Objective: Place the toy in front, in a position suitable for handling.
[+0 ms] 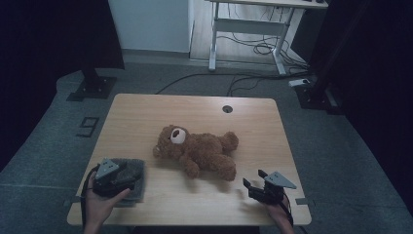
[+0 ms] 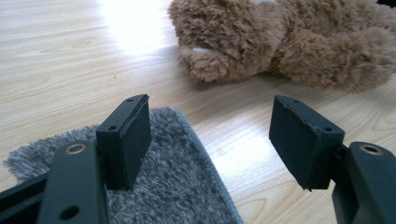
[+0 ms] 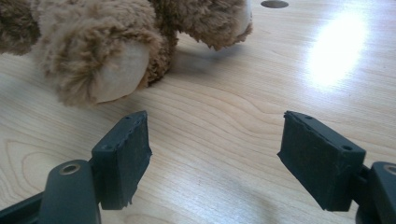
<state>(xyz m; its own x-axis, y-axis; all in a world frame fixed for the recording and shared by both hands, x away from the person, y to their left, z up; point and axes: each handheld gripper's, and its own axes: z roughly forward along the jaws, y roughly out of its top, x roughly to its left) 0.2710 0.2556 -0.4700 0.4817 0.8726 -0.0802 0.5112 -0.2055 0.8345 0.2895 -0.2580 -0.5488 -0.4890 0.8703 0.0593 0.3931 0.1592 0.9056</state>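
Cut off and covered

Teddy bear (image 2: 280, 42) ran off the left gripper view's top edge, head unseen; grey fluffy cloth (image 1: 134, 178) lay partly under the left gripper (image 1: 113, 176); person's forearms ended at the bottom edge.

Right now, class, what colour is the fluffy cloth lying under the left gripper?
Grey: the fluffy cloth shows best in the left gripper view, beneath the open left gripper.

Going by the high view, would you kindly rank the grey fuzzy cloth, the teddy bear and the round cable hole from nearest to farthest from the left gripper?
1. Grey fuzzy cloth: directly beneath the left gripper.
2. Teddy bear: lying mid-table, to its right.
3. Round cable hole: by the table's far edge.
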